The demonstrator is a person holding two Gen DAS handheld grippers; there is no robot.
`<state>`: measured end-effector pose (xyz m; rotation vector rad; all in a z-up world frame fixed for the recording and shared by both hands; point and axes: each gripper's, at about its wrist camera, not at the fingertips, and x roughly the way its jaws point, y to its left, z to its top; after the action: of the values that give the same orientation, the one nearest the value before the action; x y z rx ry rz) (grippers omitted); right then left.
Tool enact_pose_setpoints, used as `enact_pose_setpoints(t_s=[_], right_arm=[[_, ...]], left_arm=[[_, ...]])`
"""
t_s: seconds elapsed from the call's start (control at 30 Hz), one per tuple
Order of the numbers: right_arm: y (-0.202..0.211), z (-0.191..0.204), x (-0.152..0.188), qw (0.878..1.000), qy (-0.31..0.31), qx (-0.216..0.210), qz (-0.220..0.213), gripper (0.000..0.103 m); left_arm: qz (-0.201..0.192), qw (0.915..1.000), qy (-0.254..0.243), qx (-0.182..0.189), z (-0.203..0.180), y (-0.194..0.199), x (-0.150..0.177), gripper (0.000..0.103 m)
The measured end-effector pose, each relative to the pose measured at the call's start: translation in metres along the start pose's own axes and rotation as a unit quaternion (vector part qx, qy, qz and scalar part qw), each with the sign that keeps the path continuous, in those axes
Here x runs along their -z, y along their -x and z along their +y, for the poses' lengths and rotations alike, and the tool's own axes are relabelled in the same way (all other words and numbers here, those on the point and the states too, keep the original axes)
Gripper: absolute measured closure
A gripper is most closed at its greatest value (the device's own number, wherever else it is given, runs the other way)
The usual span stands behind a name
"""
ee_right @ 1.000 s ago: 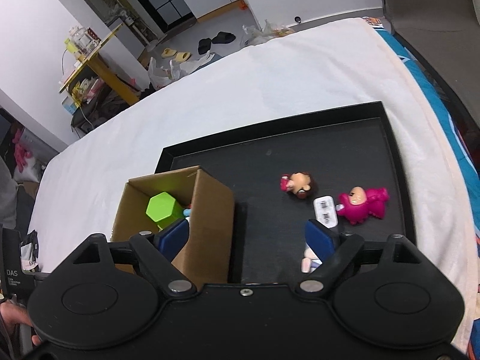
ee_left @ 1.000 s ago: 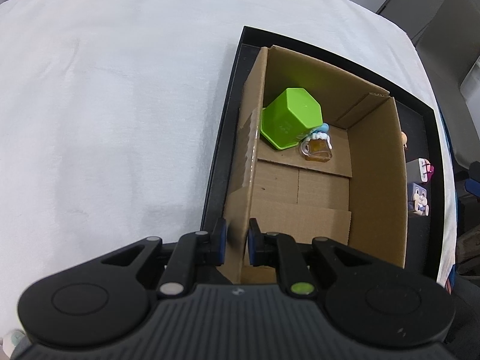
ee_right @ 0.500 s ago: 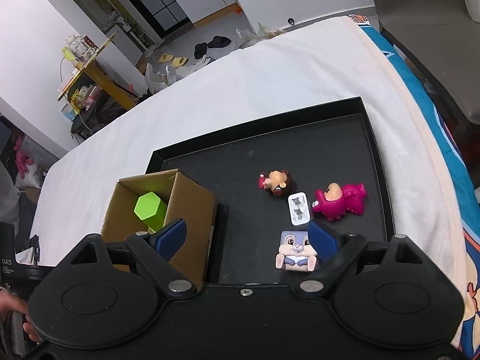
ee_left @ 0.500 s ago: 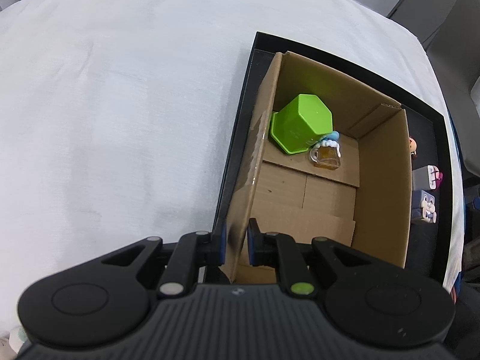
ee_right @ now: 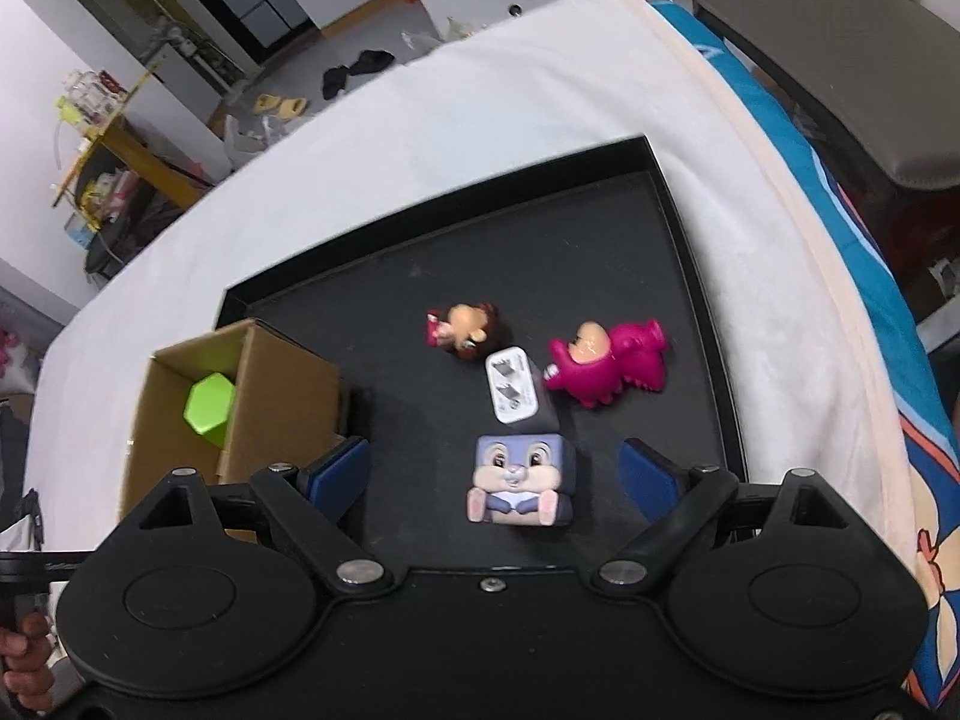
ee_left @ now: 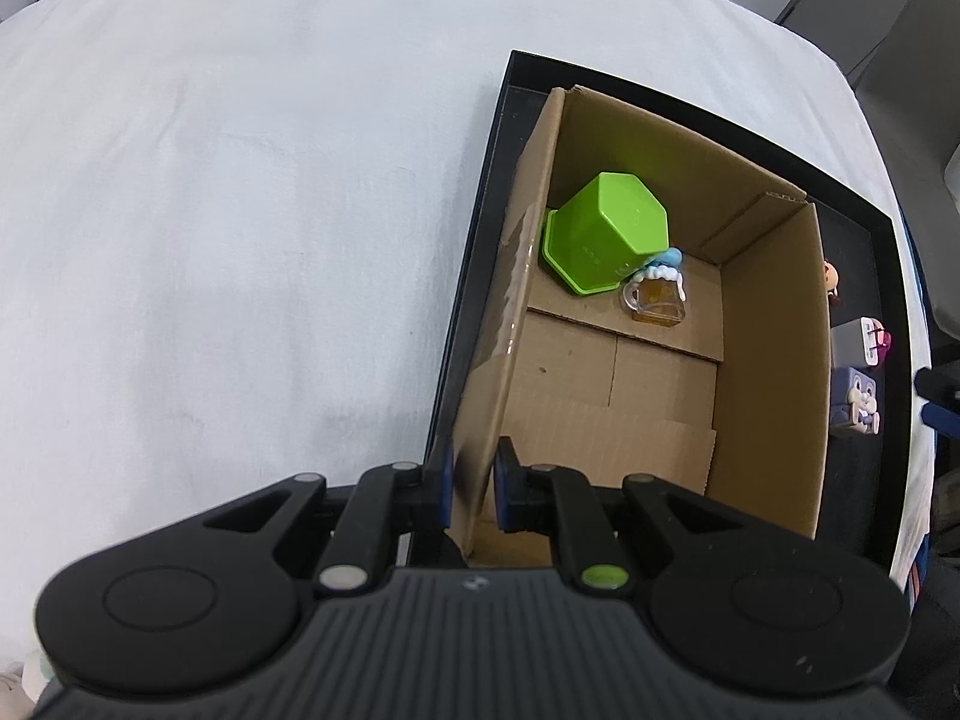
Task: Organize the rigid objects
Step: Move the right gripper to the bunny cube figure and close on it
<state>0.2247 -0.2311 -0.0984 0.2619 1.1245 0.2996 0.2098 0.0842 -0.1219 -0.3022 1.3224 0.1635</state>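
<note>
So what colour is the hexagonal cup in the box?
Bright lime green, clearest in the left wrist view.

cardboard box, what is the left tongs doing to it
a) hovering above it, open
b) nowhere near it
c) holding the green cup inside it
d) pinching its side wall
d: in the left wrist view the left tongs are shut on the near side wall of the cardboard box, one pad outside and one inside, while the green cup lies untouched farther in.

I see a matt brown corrugated cardboard box (ee_left: 768, 372) on a smooth black tray (ee_right: 600, 252), with soft white cloth (ee_left: 240, 210) under it. The green hexagonal cup (ee_left: 606, 228) and bunny cube toy (ee_right: 521, 471) look like glossy plastic.
</note>
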Motion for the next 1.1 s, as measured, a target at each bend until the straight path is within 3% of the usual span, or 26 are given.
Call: enact_pose_setpoints(t_s=[0.63, 0.73, 0.8, 0.87, 1.1], right_arm=[[-0.055, 0.012, 0.014, 0.997, 0.024, 0.074, 0.03, 0.017], [-0.063, 0.012, 0.016, 0.995, 0.029, 0.091, 0.033, 0.024], [-0.07, 0.01, 0.018, 0.994, 0.032, 0.099, 0.042, 0.045], [-0.071, 0.01, 0.021, 0.993, 0.035, 0.103, 0.039, 0.057], [-0.058, 0.004, 0.019, 0.996, 0.009, 0.079, 0.029, 0.059]], left_arm=[[0.013, 0.9999, -0.005, 0.004, 0.001, -0.001, -0.003, 0.091], [0.011, 0.9999, -0.007, 0.005, -0.001, 0.0, -0.003, 0.09], [0.011, 0.9999, -0.012, 0.005, -0.002, 0.001, -0.002, 0.09], [0.01, 0.9998, -0.014, 0.005, -0.002, 0.001, -0.002, 0.09], [0.009, 0.9999, -0.013, 0.005, -0.001, 0.001, -0.002, 0.09]])
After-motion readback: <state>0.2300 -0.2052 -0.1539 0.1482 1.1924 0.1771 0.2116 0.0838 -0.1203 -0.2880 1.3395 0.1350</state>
